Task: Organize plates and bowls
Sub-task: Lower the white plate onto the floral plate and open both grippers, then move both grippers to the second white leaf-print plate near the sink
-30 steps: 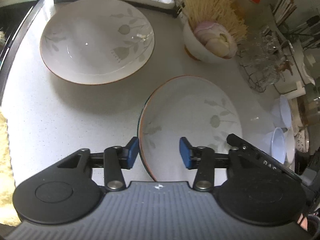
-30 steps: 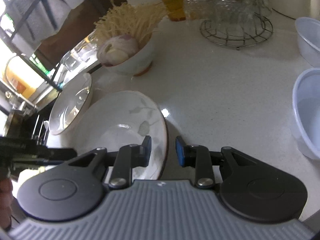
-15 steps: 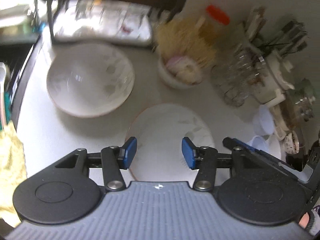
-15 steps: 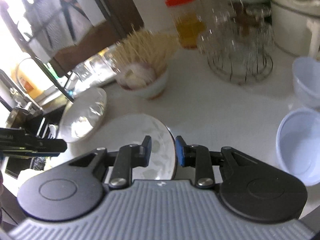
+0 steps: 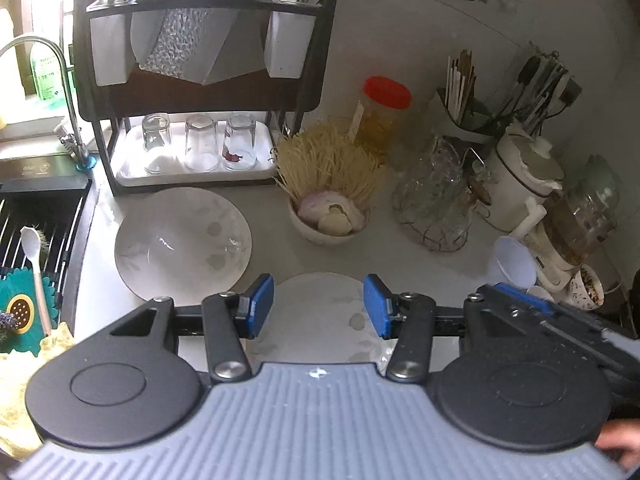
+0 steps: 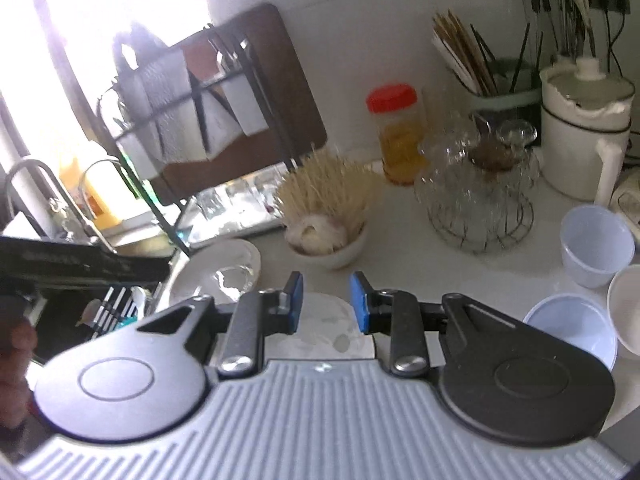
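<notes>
Two white floral plates lie on the grey counter. The far one [image 5: 182, 240] sits in front of the dish rack; it also shows in the right wrist view [image 6: 218, 270]. The near one [image 5: 320, 316] lies below both grippers and also shows in the right wrist view [image 6: 324, 328]. My left gripper [image 5: 319, 306] is open and empty, raised above the near plate. My right gripper [image 6: 326, 302] is open and empty, also above it. A white bowl [image 5: 330, 222] holds noodles and onion.
A black dish rack [image 5: 200, 92] with glasses stands at the back. The sink [image 5: 36, 216] is at the left. A wire basket of glassware [image 5: 434, 204], a red-lidded jar [image 5: 382, 114], a utensil holder and pale plastic bowls [image 6: 576, 328] crowd the right.
Both grippers have risen and pulled back from the near plate, so the whole counter and rack now show. The plates have not moved.
</notes>
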`<state>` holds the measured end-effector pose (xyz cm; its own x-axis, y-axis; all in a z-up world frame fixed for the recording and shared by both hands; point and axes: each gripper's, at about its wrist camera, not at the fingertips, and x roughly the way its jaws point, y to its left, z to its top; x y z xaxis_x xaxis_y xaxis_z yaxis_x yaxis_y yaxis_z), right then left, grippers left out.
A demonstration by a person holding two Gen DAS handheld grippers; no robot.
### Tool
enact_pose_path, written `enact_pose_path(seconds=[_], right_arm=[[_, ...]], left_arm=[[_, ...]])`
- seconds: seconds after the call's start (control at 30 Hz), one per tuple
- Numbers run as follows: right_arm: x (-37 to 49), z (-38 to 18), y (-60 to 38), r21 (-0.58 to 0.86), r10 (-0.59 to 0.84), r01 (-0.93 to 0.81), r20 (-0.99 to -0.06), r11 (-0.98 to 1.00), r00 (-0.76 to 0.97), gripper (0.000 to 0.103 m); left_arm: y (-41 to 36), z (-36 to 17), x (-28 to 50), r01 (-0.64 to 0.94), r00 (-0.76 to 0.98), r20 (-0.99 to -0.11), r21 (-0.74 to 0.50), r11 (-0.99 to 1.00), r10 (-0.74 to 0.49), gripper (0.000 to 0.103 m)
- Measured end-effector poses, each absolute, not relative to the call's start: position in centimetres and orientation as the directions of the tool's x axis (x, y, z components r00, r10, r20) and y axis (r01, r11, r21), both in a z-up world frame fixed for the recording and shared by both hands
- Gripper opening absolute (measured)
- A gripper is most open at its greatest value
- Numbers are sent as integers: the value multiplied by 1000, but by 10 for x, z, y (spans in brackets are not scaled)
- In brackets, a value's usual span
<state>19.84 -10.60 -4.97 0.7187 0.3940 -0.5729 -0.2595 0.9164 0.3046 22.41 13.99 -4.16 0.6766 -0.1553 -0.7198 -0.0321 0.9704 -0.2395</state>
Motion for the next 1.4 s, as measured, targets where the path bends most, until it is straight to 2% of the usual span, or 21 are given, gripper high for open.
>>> enact_pose_path(seconds=[0.3,0.87,1.4], right_arm=[[176,-35,-108,312,430,-302,-546,901,719,30],[173,-38,-104,314,498,-387,-572,867,652,30],[169,-46,-103,319,575,-496,-613,808,542,30]], left_arm=[[133,-44,206,-58,697,-703,-250,966,-141,56],[115,-40,180,-137,707,-705,-214,967,-55,61],[106,-53,151,-278,682,-731,-236,931,18,61]])
